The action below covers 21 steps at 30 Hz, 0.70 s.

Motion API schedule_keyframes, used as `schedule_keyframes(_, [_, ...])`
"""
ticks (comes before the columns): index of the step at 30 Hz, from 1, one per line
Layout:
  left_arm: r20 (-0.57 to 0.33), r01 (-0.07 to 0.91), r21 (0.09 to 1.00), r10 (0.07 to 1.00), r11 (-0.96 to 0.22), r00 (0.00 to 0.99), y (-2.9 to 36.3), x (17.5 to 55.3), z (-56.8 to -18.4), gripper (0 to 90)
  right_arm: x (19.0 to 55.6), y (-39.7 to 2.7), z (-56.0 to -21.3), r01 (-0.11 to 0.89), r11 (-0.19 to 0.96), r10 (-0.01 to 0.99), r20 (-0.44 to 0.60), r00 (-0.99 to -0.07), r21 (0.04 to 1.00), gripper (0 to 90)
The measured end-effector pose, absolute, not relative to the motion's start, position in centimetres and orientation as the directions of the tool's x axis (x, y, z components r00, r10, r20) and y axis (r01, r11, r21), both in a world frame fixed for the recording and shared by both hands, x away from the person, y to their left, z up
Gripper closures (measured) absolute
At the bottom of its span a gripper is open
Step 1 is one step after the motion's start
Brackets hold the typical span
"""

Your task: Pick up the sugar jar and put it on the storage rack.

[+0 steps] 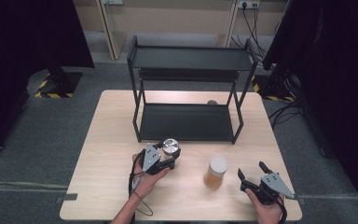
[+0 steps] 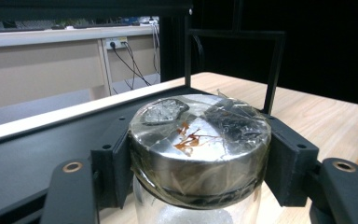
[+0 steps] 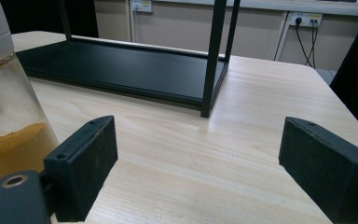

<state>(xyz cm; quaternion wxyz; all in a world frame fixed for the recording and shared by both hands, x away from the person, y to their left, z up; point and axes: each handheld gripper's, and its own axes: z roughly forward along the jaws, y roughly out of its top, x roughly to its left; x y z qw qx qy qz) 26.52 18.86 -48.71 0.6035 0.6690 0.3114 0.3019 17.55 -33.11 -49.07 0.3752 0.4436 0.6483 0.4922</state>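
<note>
One upright jar [image 2: 199, 140], silver lid topmost.

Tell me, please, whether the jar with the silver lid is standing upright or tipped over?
Upright. The jar stands on the table with its silver lid on top, clamped between the left gripper jaws.

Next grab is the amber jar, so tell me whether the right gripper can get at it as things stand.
Probably yes. The right gripper is open and empty, and the white-lidded jar of amber contents stands just beside it on bare table, nothing between. The left gripper is shut on the foil-lidded jar, well aside.
</note>
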Motion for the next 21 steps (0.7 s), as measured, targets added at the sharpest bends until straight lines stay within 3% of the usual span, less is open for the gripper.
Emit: schedule_keyframes(21, [0.065,-0.052,0.998,0.833,-0.044,0.549,19.9,25.3,-44.9,34.8,17.5,-33.0,-49.1,0.203,0.130,0.944,-0.059,-0.324,0.971,11.8])
